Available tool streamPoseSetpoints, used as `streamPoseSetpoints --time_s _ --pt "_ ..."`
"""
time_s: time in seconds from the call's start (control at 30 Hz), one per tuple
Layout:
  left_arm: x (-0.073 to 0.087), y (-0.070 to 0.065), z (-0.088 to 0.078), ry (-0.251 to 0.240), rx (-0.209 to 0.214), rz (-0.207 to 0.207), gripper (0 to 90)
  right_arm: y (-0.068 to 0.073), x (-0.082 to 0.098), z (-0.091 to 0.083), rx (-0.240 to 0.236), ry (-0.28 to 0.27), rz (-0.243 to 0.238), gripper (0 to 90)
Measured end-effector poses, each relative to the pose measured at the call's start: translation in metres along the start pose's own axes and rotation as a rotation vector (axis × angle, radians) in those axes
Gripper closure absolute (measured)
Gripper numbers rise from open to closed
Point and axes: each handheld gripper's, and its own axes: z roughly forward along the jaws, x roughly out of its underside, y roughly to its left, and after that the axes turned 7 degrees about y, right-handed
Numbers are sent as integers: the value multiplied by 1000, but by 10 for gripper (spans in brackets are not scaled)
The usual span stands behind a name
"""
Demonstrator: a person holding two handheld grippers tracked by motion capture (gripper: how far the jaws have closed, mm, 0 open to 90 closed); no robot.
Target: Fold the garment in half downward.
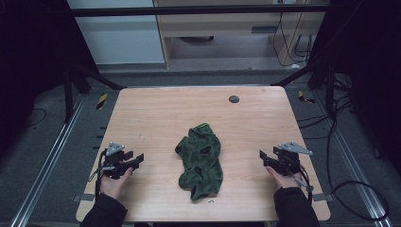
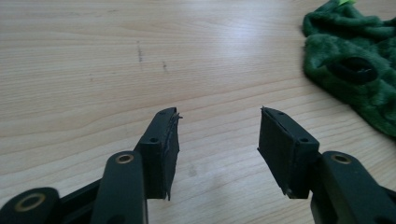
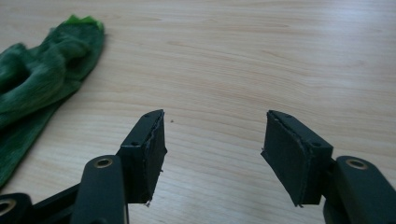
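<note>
A crumpled dark green fleecy garment (image 1: 201, 161) lies in the middle of the light wooden table (image 1: 156, 113). The left gripper (image 1: 138, 159) rests at its left, jaws spread and empty; the right gripper (image 1: 263, 156) sits at its right, likewise spread, both apart from it.

The high view looks forward and down from the person's side over the whole table (image 1: 156, 113). Each gripper view sits low and close over the wood, facing inward along its own jaws. All three share the green cloth (image 1: 201, 161), at the right edge (image 2: 355, 70) in one, the left (image 3: 42, 74) in the other.
</note>
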Motion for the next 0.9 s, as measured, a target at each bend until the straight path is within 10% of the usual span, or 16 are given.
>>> streamPoseSetpoints --time_s 0.33,0.9 --pt "-5 -10 1 -18 40 28 374 19 -6 0 -72 25 -99 388" --pt "-36 -24 7 -39 69 69 289 42 -40 2 -153 15 -122 394"
